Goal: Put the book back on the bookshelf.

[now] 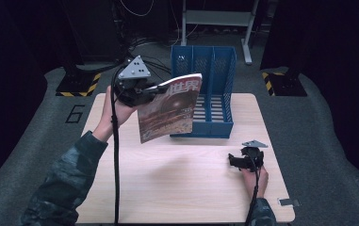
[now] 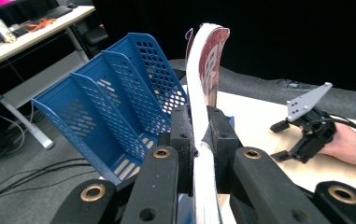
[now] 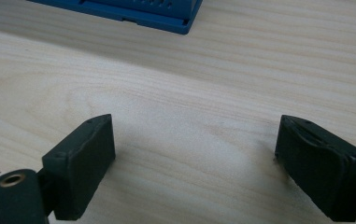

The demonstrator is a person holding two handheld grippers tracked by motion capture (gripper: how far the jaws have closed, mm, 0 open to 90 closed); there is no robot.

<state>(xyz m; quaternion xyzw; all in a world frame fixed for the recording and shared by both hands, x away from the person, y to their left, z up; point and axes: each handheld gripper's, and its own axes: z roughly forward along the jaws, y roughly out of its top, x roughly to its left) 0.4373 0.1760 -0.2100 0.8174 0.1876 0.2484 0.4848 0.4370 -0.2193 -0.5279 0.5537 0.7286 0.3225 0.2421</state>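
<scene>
The left gripper (image 1: 152,89) is raised above the far left part of the bench (image 1: 167,188), its fingers (image 2: 182,135) clamped on the edge of a magazine (image 1: 167,110). The magazine hangs clear of the bench surface, upright and slightly tilted, cover toward the person, just in front of the blue file rack (image 1: 215,89) that stands at the far edge of the bench. In the left gripper view the magazine (image 2: 201,93) runs edge-on between the two pads, with the rack (image 2: 115,102) and its open compartments to one side and beyond. The right gripper (image 1: 236,161) rests low near the right edge of the bench, well apart from the magazine; in the right gripper view its fingers (image 3: 80,163) stand wide apart with bare wood between them. The step in hand appears to be the carry of the magazine toward the rack for filing. The next move likely calls for lining the magazine up with one compartment, keeping it parallel to the dividers, and lowering it until its bottom edge seats on the rack floor before the clamp is released. The loose pages may splay or catch on a divider.
</scene>
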